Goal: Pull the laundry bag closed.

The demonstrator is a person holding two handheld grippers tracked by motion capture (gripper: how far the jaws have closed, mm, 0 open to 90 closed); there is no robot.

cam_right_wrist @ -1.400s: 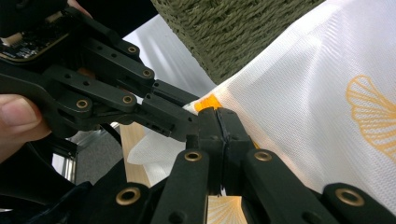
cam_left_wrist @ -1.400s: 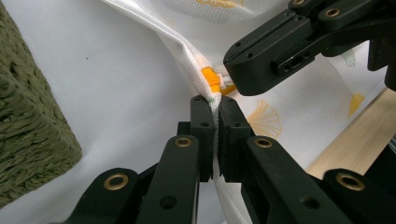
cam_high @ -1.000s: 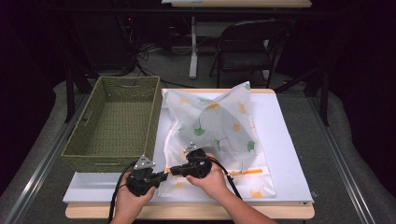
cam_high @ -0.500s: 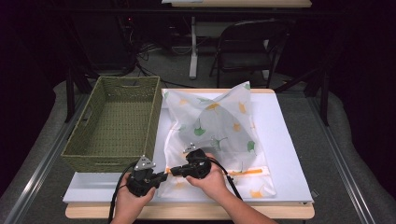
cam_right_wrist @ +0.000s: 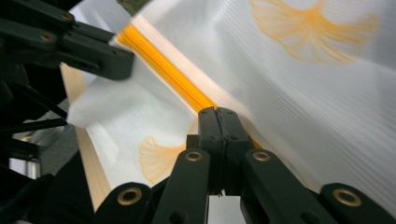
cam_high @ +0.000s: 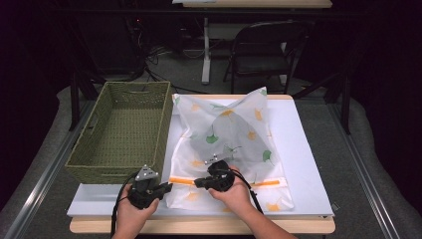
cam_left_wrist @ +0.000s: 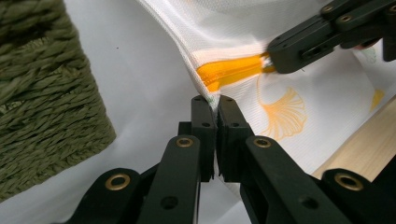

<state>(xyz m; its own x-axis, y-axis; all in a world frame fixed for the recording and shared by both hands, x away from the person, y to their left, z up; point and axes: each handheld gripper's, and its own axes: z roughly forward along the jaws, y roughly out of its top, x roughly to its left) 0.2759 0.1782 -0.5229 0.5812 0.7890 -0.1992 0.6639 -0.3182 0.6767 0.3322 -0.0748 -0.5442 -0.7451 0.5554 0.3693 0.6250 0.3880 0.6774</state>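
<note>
Both grippers clamped on mesh bag (cam_high: 234, 144)
Left gripper (cam_left_wrist: 211, 103) pinched corner hem; right gripper (cam_right_wrist: 218, 114) closed at orange zipper (cam_right_wrist: 163, 65), pull hidden; basket (cam_high: 122, 132) left.

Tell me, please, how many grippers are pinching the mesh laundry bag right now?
2: the left gripper pinches the mesh laundry bag at its near-left corner; the right gripper pinches on the orange zipper.

One white mesh laundry bag (cam_high: 229, 144) with one orange zipper (cam_high: 268, 182), one woven green basket (cam_high: 119, 134) and two hand-held tools, left (cam_high: 166, 187) and right (cam_high: 198, 182), on one worktop (cam_high: 308, 149).
</note>
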